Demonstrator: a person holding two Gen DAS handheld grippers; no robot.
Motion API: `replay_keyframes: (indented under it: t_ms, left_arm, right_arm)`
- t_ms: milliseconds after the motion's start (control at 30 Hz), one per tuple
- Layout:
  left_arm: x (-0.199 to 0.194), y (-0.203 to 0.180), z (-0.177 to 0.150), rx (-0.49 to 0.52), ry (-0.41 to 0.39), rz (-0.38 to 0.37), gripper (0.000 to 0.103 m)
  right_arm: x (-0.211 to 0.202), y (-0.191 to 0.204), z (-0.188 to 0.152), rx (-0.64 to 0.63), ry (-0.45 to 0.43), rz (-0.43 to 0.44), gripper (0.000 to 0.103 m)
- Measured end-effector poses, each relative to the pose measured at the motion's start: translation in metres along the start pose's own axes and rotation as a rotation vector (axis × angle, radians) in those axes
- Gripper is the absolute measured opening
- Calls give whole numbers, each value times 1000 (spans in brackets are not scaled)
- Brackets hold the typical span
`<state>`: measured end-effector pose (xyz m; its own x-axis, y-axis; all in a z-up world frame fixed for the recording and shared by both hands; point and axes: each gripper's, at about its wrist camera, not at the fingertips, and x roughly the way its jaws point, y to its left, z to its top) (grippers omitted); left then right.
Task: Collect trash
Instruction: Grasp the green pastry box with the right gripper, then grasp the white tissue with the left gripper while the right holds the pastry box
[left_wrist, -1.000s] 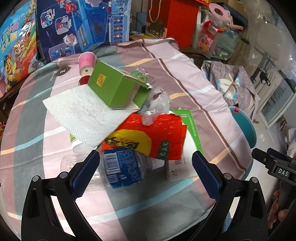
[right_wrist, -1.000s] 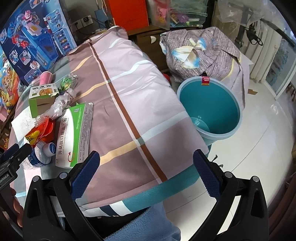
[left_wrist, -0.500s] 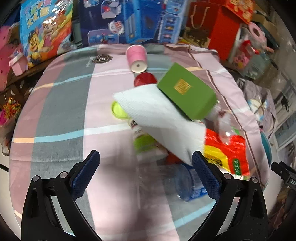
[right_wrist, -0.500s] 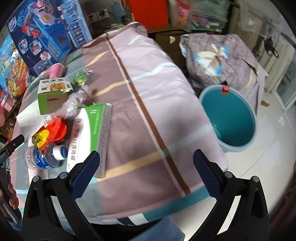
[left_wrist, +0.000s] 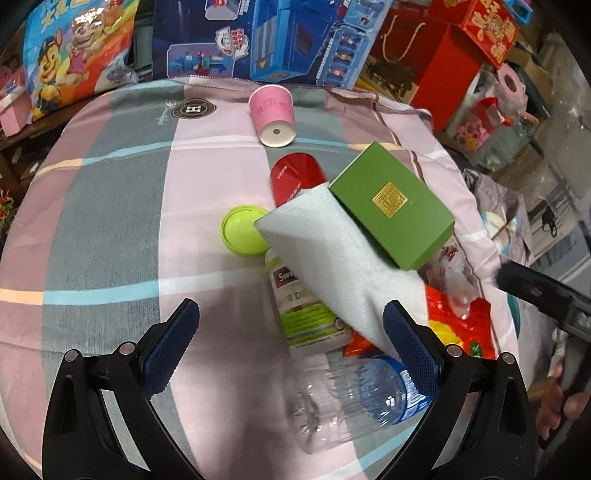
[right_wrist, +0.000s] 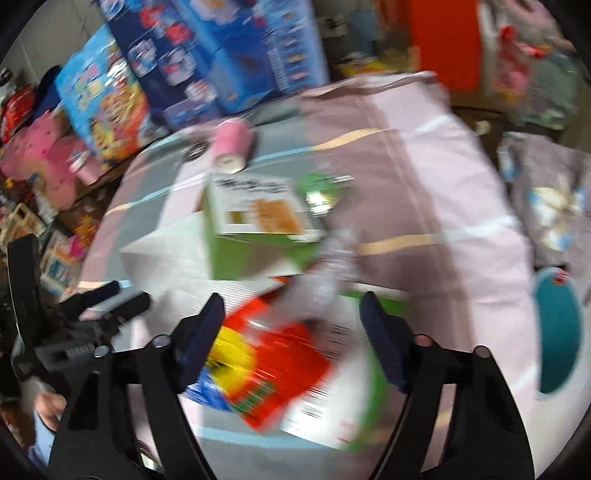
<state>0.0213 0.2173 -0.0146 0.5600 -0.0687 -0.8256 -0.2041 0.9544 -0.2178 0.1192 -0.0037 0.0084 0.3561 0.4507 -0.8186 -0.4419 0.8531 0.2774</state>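
Trash lies on a plaid-clothed table. In the left wrist view my left gripper is open above a white-and-green supplement bottle and a clear plastic bottle. A white paper towel, green box, lime lid, red cup and pink cup lie beyond. In the blurred right wrist view my right gripper is open over a red-yellow snack bag, near crumpled clear plastic and the green box.
A teal trash bin stands on the floor right of the table. Toy boxes and red bags line the back. A flat green-white package lies under the snack bag. The left gripper shows at left.
My left gripper has come closer over the bottles. My right gripper has swung left from the bin side to above the snack bag and moves fast.
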Motion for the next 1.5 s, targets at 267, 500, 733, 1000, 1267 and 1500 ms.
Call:
replay_keyframes:
  t_ms: [267,500,733,1000,1267,1500]
  left_arm:
    - [4,23,0,1,18,-24,100]
    - [10,9,10,31,18,-76,100]
    - [21,-23,24,84,2,-114,60]
    - [11,-44,24,109,-26,-79,5]
    - [-43,-65,40,144,-157,-36,4]
    - [-72,-90,50,181,-179,-125,4]
  right_arm:
    - [52,25,26,34,9,60,70]
    - [60,32,28,31,20,108,18]
    - [41,36,36,1,7,128,5]
    - [8,26,45,-3,-49,149,5]
    - [-44,12,53,9,-160,171,5]
    - [-79,-19,43,53,-214,167,5]
